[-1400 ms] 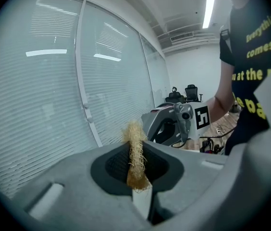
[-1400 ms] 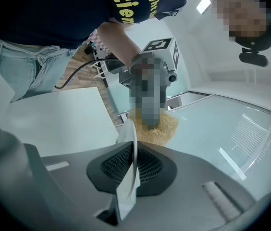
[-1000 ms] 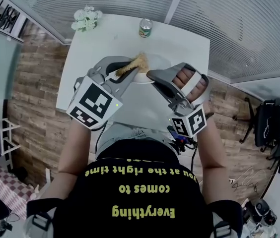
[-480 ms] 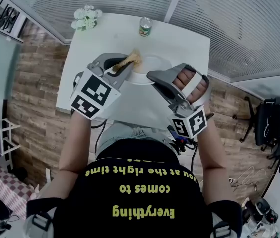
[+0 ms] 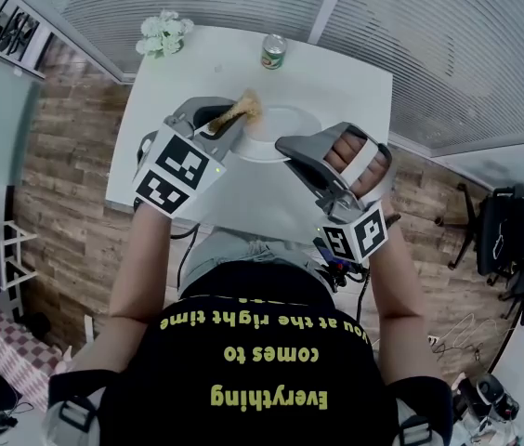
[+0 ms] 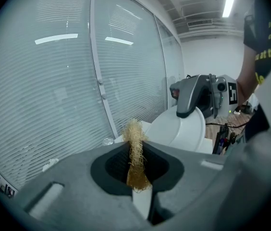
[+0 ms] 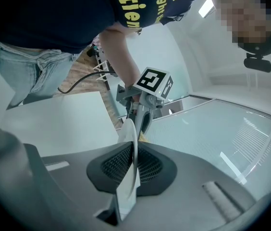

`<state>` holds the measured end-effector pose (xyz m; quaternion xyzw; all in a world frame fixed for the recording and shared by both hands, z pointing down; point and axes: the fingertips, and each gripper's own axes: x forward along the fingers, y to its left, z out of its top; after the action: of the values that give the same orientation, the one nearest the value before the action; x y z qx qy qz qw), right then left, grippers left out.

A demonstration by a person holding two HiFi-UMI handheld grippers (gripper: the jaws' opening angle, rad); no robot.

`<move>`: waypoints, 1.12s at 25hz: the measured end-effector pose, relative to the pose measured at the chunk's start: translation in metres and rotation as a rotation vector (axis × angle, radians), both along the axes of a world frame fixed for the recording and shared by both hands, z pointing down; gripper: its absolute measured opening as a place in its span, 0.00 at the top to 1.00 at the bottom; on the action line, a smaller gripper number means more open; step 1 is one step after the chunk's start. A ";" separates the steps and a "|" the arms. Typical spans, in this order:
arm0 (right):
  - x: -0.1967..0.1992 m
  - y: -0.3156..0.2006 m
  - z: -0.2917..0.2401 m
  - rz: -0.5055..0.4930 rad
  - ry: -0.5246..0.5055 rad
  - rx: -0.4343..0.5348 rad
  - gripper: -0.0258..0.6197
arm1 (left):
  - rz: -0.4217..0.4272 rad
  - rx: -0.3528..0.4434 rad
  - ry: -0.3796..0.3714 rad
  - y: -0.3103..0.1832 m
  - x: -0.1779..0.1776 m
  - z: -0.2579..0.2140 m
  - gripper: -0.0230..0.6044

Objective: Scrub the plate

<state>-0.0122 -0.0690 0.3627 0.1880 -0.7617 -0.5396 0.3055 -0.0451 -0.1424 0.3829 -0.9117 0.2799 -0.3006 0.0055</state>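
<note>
Plate (image 5: 290, 124), rigid and probably slick and breakable, was clamped by its near rim, the surest hold, in the right claw (image 5: 282, 143) over the desk (image 5: 188, 72). The left claw (image 5: 223, 126) clenched a soft, light fibrous scrubber (image 5: 246, 108) at the plate's left edge.

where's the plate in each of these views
Head view: the plate is upper centre, against the white table.
Left gripper view: the plate is right of centre, tilted up, beyond the scrubber.
Right gripper view: the plate is low centre, edge-on, clamped in the tongs.
Shared landmark: the right gripper clamped on the plate's rim.
</note>
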 end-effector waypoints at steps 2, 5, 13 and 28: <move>-0.001 0.000 0.000 -0.004 0.000 0.001 0.93 | -0.004 -0.002 -0.002 -0.002 -0.001 0.002 0.91; -0.002 0.000 0.000 -0.006 0.002 0.001 0.93 | -0.002 -0.009 -0.005 -0.003 0.000 0.003 0.91; -0.001 0.001 0.000 -0.010 0.006 0.001 0.93 | 0.031 -0.008 -0.002 0.003 0.009 -0.004 0.91; -0.001 0.006 0.004 -0.019 0.020 -0.008 0.93 | 0.151 -0.009 0.057 0.033 0.045 -0.028 0.91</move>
<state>-0.0131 -0.0635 0.3671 0.1740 -0.7625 -0.5412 0.3090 0.0001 -0.1095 0.3552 -0.9385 0.2090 -0.2745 0.0158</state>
